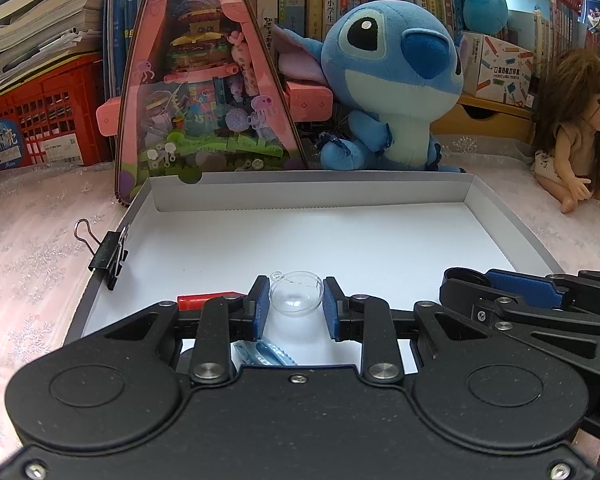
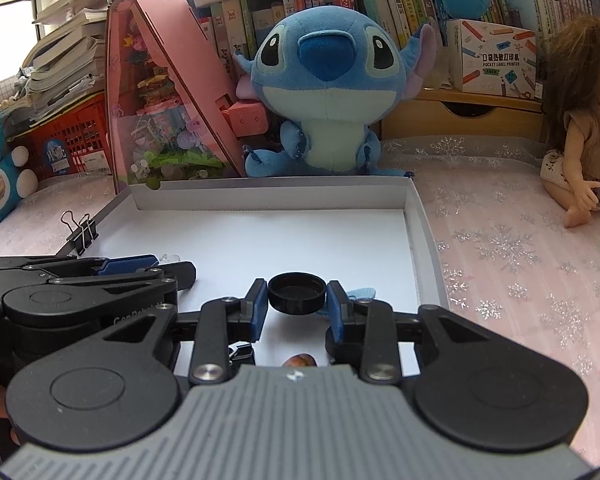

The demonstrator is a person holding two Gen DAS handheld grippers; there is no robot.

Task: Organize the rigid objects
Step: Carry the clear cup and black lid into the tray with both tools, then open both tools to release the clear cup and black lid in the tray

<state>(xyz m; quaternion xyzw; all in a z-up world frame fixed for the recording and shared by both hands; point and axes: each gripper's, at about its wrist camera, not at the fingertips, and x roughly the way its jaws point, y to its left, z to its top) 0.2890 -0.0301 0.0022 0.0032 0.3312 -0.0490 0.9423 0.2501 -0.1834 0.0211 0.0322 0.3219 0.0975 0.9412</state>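
Clear plastic dome is pinched in the left gripper. Right gripper clamps a black cap, both over the white tray.

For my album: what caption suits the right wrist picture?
Right gripper clamps a black round cap above a white box.

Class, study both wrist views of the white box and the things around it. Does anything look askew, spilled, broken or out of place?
Nothing is spilled or broken. One oddity: a black binder clip is clamped onto the left wall of the white box, tilted, not lying inside. The left claw grips a clear dome, and the right claw a black cap.
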